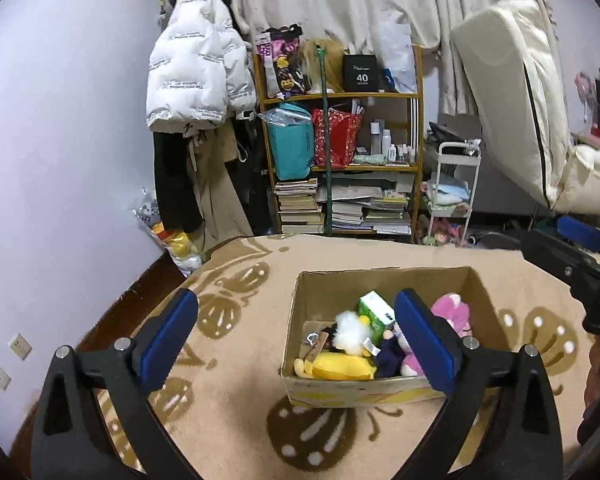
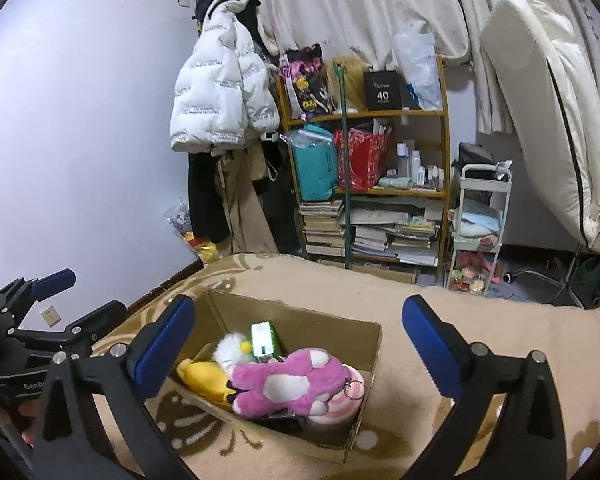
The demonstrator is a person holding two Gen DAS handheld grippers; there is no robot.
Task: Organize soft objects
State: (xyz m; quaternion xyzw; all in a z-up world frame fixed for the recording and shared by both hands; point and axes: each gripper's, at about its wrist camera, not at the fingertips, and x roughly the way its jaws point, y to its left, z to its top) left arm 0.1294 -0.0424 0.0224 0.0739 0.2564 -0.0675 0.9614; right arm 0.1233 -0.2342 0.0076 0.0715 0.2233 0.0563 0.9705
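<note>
Above the cardboard box [image 2: 364, 364] holding the pink plush [image 2: 284, 384] and yellow plush [image 1: 340, 368], left gripper [image 1: 296, 340] and right gripper [image 2: 296, 344] hover, jaws apart, empty.

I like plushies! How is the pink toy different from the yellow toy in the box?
The pink toy is fluffy with white patches; the yellow toy looks smooth and plain. The pink toy lies on top of the pile, while the yellow toy sits lower, against the box wall. The pink toy looks bigger. Both are soft and lie inside the same cardboard box.
</note>
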